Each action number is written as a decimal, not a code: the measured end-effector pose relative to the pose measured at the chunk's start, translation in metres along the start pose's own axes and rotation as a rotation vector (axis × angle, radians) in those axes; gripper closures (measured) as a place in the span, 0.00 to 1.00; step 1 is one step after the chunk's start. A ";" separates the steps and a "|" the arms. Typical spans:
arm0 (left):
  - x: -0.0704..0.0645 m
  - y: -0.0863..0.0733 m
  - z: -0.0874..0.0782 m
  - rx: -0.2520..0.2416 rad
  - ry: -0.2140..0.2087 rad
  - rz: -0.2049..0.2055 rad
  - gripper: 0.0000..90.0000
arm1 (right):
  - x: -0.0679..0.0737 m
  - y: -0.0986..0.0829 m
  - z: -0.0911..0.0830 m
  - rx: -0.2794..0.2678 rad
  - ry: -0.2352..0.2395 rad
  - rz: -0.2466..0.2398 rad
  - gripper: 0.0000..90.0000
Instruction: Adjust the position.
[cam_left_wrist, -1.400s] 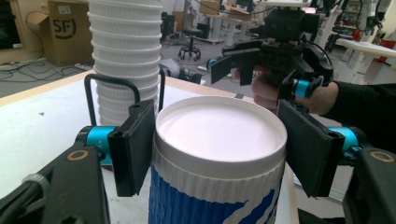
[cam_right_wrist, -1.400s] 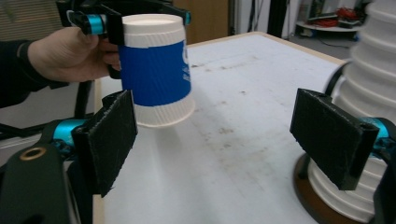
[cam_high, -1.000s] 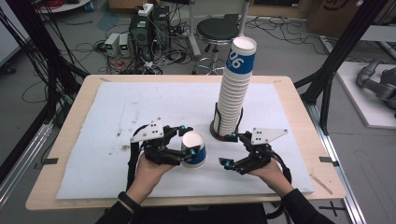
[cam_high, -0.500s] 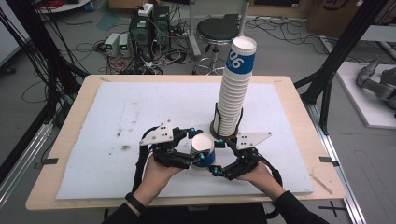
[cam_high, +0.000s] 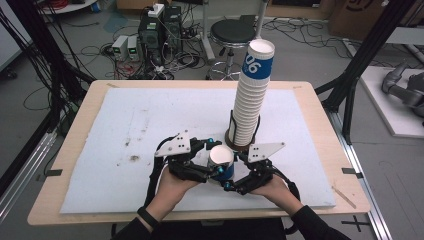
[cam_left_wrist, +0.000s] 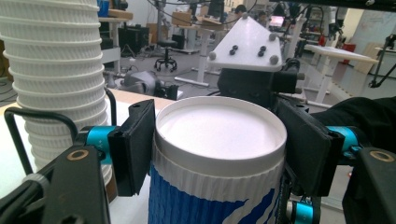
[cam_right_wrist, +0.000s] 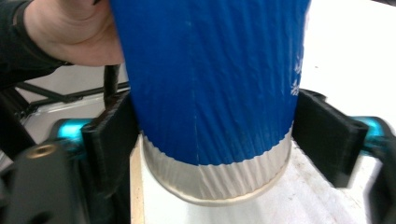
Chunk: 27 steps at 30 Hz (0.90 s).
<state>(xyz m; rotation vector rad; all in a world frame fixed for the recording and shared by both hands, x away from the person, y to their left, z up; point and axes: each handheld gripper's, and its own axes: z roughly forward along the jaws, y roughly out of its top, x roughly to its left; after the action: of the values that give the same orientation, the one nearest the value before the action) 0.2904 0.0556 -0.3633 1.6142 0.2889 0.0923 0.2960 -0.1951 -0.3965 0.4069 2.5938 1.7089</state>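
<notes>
A blue and white paper cup stands near the front of the white mat, between both hands. My left gripper is shut on it: in the left gripper view both pads press the cup just under its white top end. My right gripper reaches in from the other side, lower down. In the right gripper view its jaws straddle the blue wall of the cup; one jaw touches it and the other shows a thin gap. The right gripper is open.
A tall stack of matching cups stands in a black wire holder just behind the grippers, close to the left gripper's side. The white mat covers a wooden table; a stool and cables lie on the floor beyond.
The left gripper has carried the cup rightward toward the middle. The right gripper has moved in from the right until its jaws straddle the cup.
</notes>
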 end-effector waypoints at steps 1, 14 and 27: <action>0.000 0.000 0.000 0.001 0.000 -0.003 0.34 | 0.000 0.000 0.000 0.002 0.001 -0.009 0.22; 0.005 0.013 -0.004 0.131 -0.026 -0.027 0.27 | -0.001 0.005 -0.008 0.044 0.005 -0.050 0.27; 0.008 0.013 -0.003 0.250 -0.005 -0.028 0.31 | 0.000 0.005 -0.008 0.049 0.016 -0.063 0.29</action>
<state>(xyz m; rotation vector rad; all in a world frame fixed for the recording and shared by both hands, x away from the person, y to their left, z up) 0.2988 0.0599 -0.3510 1.8574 0.3292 0.0317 0.2955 -0.2006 -0.3890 0.3102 2.6336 1.6394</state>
